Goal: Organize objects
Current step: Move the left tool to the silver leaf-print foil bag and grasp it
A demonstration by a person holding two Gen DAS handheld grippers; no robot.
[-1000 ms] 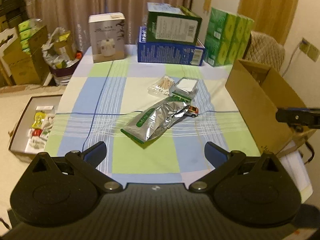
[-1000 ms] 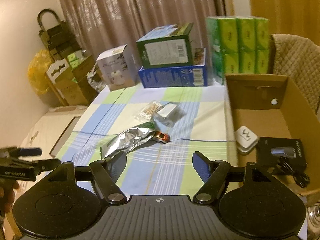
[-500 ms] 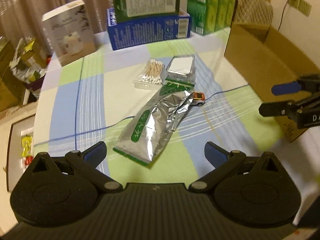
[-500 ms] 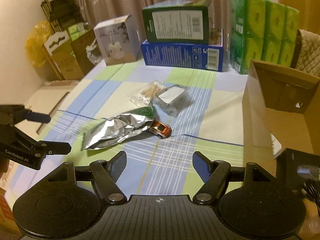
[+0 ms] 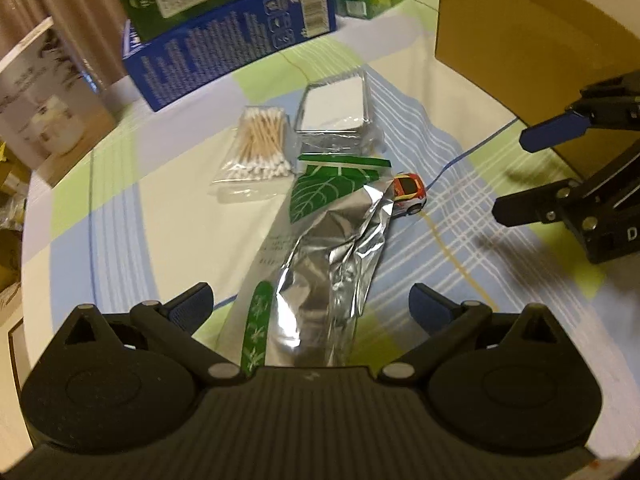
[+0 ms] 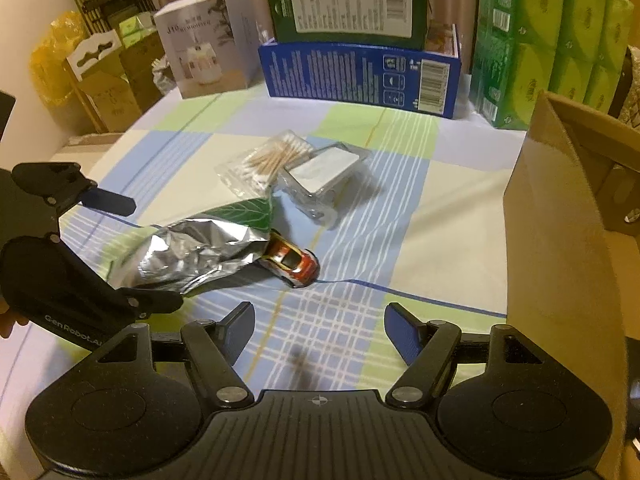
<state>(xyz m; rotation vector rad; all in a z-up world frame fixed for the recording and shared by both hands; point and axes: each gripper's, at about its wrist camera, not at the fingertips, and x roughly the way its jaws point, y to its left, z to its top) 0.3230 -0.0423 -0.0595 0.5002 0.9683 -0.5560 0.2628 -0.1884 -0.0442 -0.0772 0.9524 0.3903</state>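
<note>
A crumpled silver foil pouch (image 5: 320,264) with green leaf print lies on the checked tablecloth; it also shows in the right wrist view (image 6: 200,252). A small red toy car (image 5: 409,194) (image 6: 292,262) sits against its edge. A bag of cotton swabs (image 5: 260,148) (image 6: 272,158) and a clear flat box (image 5: 334,106) (image 6: 320,172) lie just behind. My left gripper (image 5: 310,306) is open, low over the pouch's near end. My right gripper (image 6: 320,328) is open, short of the car.
An open cardboard box (image 5: 520,40) (image 6: 560,216) stands at the table's right edge. Blue and green cartons (image 6: 360,68), a white carton (image 6: 204,56) and green tissue packs (image 6: 552,44) line the back. More boxes (image 6: 100,80) stand off the table at left.
Both grippers have moved forward and down toward the objects. The left one has come over the foil pouch, the right one close to the toy car. Both stay open.
</note>
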